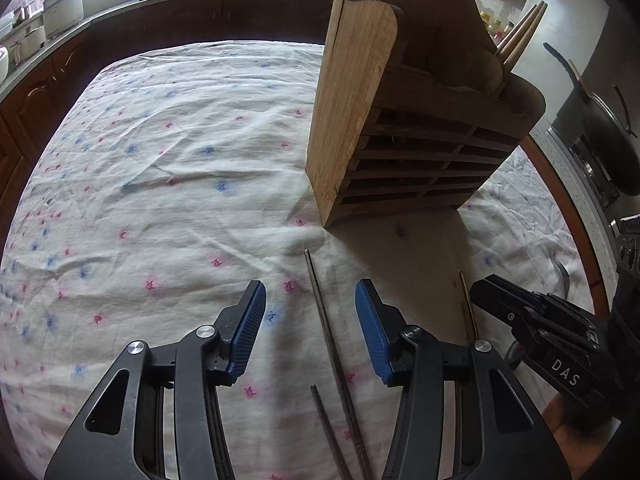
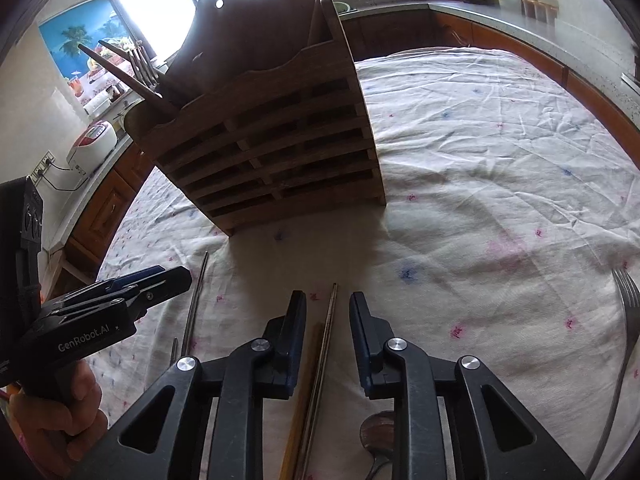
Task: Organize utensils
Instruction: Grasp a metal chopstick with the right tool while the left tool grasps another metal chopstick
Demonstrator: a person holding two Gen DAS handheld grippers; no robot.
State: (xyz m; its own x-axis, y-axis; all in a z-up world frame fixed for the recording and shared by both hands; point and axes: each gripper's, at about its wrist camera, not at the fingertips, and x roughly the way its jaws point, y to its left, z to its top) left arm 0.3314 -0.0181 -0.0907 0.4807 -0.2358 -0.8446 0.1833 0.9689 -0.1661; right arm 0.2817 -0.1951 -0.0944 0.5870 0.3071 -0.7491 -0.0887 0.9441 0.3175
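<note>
While both of my grippers hang low over the flowered tablecloth [image 1: 168, 152], neither one has hold of anything. My left gripper [image 1: 310, 312] has its blue pads spread wide, and a metal chopstick [image 1: 332, 344] lies on the cloth between them, nearer the right pad, with a second metal chopstick [image 1: 328, 432] just beside it lower down. My right gripper [image 2: 328, 320] is also parted, though less widely, with a metal chopstick [image 2: 326, 344] lying in the gap and a yellowish wooden chopstick [image 2: 298, 404] touching along its left side. I cannot tell whether the pads touch either stick. A wooden spoon bowl [image 2: 376, 432] shows under my right finger, and a steel fork [image 2: 626, 312] lies well apart on the right of the cloth. The wooden utensil holder [image 1: 384, 128] stands upright ahead of both grippers, with a fork [image 2: 140, 64] and dark sticks leaning out of its left compartment and pale wooden handles [image 1: 520, 36] out of its right.
</note>
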